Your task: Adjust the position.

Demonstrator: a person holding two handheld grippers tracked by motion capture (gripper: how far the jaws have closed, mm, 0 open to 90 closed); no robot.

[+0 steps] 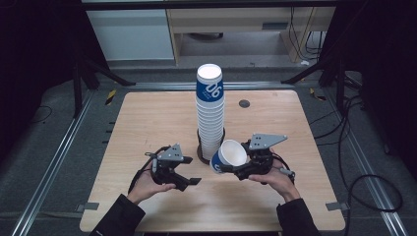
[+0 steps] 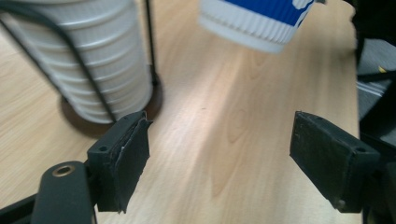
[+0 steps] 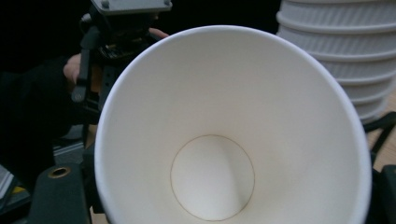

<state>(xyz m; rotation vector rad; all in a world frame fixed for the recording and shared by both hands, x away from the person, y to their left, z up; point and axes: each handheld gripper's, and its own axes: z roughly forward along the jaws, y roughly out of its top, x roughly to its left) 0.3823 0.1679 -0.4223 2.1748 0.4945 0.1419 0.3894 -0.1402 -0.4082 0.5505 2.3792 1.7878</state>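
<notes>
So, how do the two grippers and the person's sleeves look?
Both the left gripper and the right gripper are black, each topped by a grey three-cornered plate with a thin black cable trailing behind. The jaws end in flat, rectangular black pads. The sleeves are dark.

A single paper cup [image 1: 230,155], blue and white on its ribbed outer wall and plain white inside, is held tilted on its side above the table, with its open mouth turned up and toward the person and its base directed down toward the left. It is gripped at the rim on its right side, is positioned just to the right of the foot of the cup stack [image 1: 210,110], and is empty, its round bottom being fully visible in the right gripper view. The stack is formed of many nested cups of the same kind, stands upright in a dark wire holder near the table's middle, and is topped by a cup with blue print.
</notes>
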